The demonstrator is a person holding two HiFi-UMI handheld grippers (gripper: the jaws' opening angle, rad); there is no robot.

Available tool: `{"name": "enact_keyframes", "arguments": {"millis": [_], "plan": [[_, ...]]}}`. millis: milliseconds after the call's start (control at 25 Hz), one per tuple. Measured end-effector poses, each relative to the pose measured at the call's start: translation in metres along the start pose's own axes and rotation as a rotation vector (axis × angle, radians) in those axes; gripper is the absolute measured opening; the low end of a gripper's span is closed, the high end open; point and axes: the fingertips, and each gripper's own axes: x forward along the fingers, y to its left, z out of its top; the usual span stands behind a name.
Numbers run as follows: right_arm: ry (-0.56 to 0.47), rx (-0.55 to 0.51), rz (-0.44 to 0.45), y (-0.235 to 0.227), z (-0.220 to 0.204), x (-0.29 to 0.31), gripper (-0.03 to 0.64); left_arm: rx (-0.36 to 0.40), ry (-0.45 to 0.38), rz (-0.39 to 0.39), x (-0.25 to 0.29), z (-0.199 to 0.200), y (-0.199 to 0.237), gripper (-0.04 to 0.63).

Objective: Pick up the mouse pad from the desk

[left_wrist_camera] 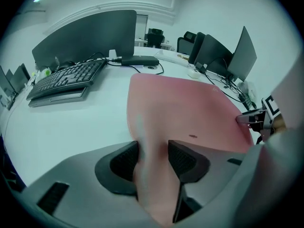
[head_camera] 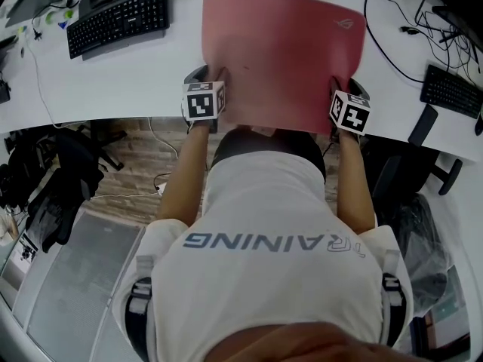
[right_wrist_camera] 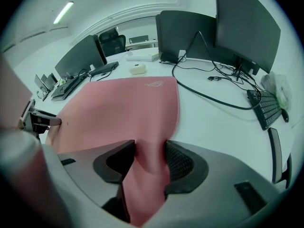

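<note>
Pinching the mouse pad (head_camera: 283,59), left tool (left_wrist_camera: 153,158) and right tool (right_wrist_camera: 149,158) grip its near edge.

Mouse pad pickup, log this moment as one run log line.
left gripper: shut on mouse pad | right gripper: shut on mouse pad | mouse pad: mostly flat on desk

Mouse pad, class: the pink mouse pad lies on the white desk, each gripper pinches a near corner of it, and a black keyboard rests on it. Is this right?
No. The black keyboard is not on the mouse pad; the head view shows it on the desk, left of the pad and apart from it. The left gripper and right gripper each pinch a near corner.
</note>
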Motion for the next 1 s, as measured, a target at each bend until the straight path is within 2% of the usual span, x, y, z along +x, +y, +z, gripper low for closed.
{"name": "enact_keyframes", "arguments": {"millis": [120,360,520,720,1000], "plan": [[-0.013,-0.027,0.008,0.006,0.001,-0.003,0.176,-0.002,-0.017,-0.011,-0.004,0.0,-0.004,0.203],[-0.083,-0.063,0.057,0.022,0.013,-0.024,0.077,-0.001,-0.096,-0.092,-0.028,0.013,-0.013,0.152],[-0.133,-0.045,0.085,0.033,0.021,-0.044,0.066,0.004,-0.136,-0.127,-0.042,0.017,-0.022,0.112],[-0.2,-0.019,0.108,0.046,0.029,-0.071,0.063,0.03,-0.189,-0.166,-0.064,0.023,-0.03,0.097],[-0.351,-0.016,0.074,0.053,0.062,-0.124,0.063,0.062,-0.352,-0.207,-0.118,0.059,-0.033,0.094]]}}
